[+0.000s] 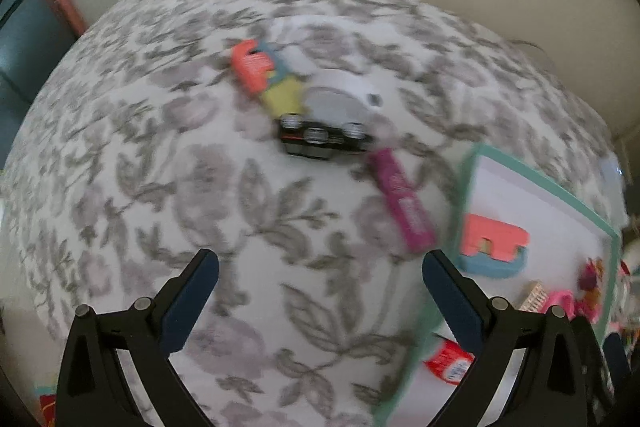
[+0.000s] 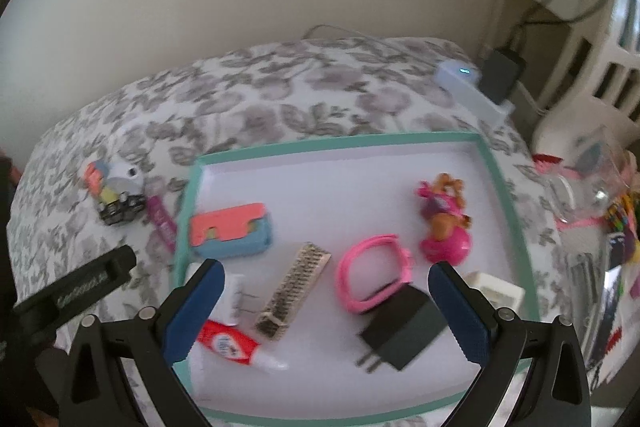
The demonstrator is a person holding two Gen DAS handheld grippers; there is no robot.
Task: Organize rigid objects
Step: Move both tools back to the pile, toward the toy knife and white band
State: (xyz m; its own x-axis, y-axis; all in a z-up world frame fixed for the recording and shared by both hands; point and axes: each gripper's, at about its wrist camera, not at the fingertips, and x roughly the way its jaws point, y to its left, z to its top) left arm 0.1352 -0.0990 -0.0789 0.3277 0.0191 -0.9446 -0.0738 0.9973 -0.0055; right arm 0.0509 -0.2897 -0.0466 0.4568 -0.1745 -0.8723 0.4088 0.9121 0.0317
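A white tray with a teal rim lies on a floral bedspread; it also shows in the left wrist view. In it lie a coral-and-blue case, a brush, a pink band, a black charger, a red tube and a pink figure toy. Outside it lie a black toy car, a magenta stick, a coral-and-yellow item and a white round device. My left gripper is open above the bedspread. My right gripper is open above the tray.
A white box with a lit dot and a black adapter sit at the bed's far right corner. Clutter of clear containers and crayons lies right of the tray. A wall runs behind the bed.
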